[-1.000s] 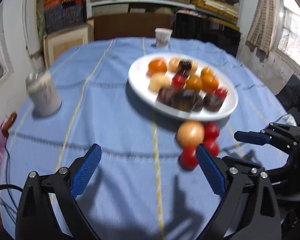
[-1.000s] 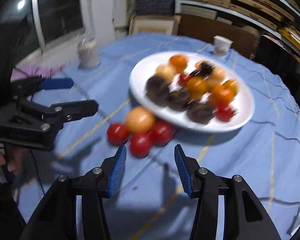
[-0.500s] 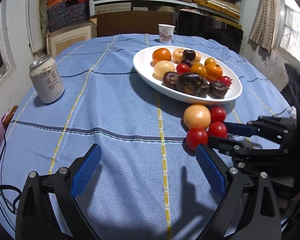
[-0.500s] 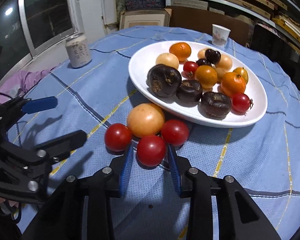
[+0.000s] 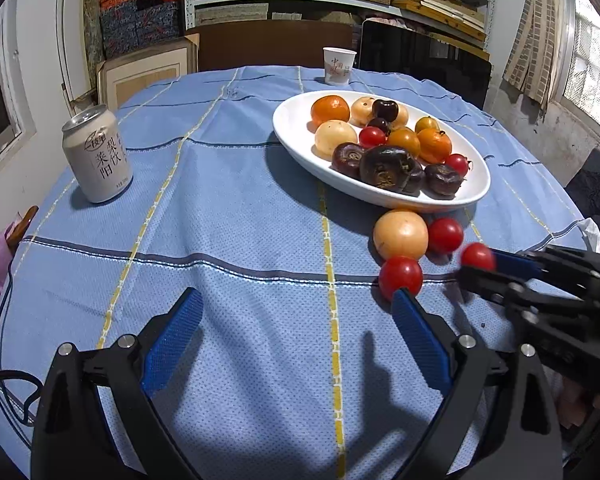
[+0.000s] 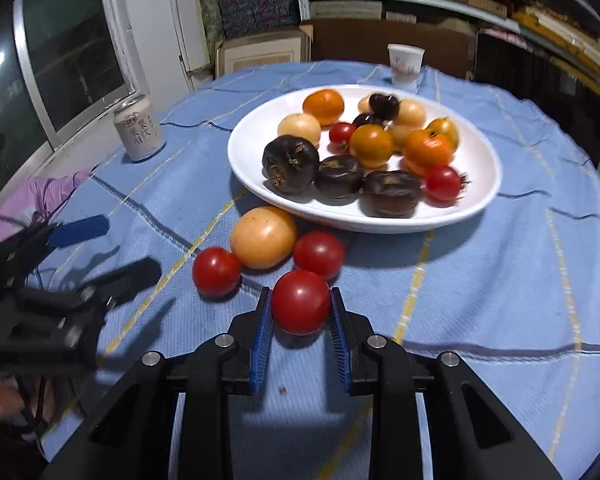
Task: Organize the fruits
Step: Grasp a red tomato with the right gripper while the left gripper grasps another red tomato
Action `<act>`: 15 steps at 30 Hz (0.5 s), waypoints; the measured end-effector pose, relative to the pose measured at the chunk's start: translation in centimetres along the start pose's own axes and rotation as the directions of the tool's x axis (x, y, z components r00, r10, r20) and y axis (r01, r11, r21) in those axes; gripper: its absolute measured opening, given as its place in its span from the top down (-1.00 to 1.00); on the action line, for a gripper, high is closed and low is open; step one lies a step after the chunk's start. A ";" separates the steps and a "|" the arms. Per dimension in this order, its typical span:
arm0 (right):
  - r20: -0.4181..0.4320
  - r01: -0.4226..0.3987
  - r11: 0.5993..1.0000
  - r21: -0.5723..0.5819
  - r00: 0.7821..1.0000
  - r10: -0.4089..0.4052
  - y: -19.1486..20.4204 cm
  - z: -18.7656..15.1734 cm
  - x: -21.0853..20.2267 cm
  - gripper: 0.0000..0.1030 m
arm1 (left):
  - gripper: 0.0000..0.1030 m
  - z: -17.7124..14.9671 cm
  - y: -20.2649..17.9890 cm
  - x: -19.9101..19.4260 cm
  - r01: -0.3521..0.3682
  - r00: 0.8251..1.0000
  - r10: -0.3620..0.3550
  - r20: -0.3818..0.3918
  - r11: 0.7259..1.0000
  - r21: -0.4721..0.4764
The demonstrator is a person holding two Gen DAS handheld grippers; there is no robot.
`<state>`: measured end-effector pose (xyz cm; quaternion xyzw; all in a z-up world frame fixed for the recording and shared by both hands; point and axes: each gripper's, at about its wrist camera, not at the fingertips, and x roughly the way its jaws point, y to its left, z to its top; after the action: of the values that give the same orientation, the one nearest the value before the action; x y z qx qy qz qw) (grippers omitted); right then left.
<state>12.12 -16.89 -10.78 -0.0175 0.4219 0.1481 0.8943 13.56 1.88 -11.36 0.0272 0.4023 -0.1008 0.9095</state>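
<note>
My right gripper is shut on a red tomato and holds it just above the blue cloth; it shows in the left wrist view too. Two red tomatoes and a pale yellow-orange fruit lie on the cloth beside the white plate, which holds several orange, yellow, red and dark purple fruits. My left gripper is open and empty, low over the cloth, left of the loose fruit; it is at the left edge of the right wrist view.
A drink can stands at the table's left side. A paper cup stands at the far edge behind the plate. Shelves with boxes line the back wall. A pink cloth hangs at the left edge.
My right gripper closed on the nearest red tomato and lifted it slightly off the cloth. My left gripper stayed open and barely moved.
</note>
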 end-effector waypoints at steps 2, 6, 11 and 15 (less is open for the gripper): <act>0.012 -0.001 1.000 -0.004 1.000 0.001 -0.1 -0.9 -1.3 0.46 | -0.81 0.0 -0.5 0.2 0.004 1.000 -0.004 -0.012 1.000 0.022; 0.039 0.003 1.000 0.007 0.999 -0.004 -0.6 -2.1 -2.9 0.45 | -0.81 0.1 -3.2 0.6 0.011 1.000 -0.009 -0.022 0.993 0.114; 0.057 -0.022 0.999 0.039 0.998 0.020 -1.3 -2.7 -3.6 0.45 | -0.80 0.6 -6.2 1.8 -0.006 1.000 0.011 -0.024 0.982 0.191; 0.058 -0.037 0.998 0.058 0.998 0.033 -1.8 -2.9 -3.6 0.45 | -0.50 1.3 -6.3 3.1 0.010 0.998 0.001 -0.065 0.986 0.167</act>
<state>8.28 -19.98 -10.05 0.0207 0.4008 0.1516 0.9033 15.18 -4.92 -12.57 0.1059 0.4219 -0.1352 0.8902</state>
